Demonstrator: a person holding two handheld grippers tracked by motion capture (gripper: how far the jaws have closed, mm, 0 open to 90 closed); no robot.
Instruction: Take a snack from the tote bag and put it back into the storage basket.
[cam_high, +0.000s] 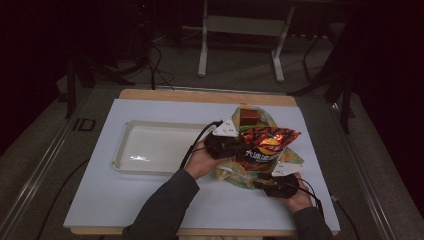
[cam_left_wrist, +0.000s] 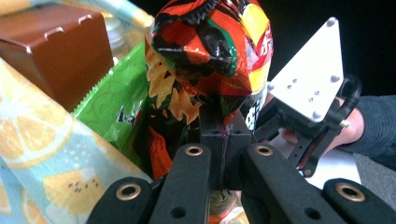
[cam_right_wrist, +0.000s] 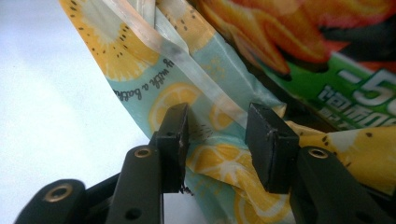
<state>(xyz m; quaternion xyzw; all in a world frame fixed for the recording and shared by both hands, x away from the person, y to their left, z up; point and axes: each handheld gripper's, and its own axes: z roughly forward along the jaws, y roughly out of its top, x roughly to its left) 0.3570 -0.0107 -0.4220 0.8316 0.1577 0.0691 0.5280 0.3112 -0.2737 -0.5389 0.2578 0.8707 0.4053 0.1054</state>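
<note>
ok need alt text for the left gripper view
The left gripper, shut, pinches the edge of a red and orange chip bag. At left sit a green snack packet and a brown box inside a citrus-print bag. At right, the right gripper with its grey plate, held in a hand.

One red-and-orange snack bag (cam_high: 267, 145), one green snack packet (cam_left_wrist: 116, 100) and one brown box (cam_high: 249, 117) sit in one fruit-print bag (cam_high: 240, 175). One white tray (cam_high: 155, 165) lies on the desk (cam_high: 125, 200). Two hand-held grippers work there: left (cam_high: 235, 145), right (cam_high: 260, 182).
</note>
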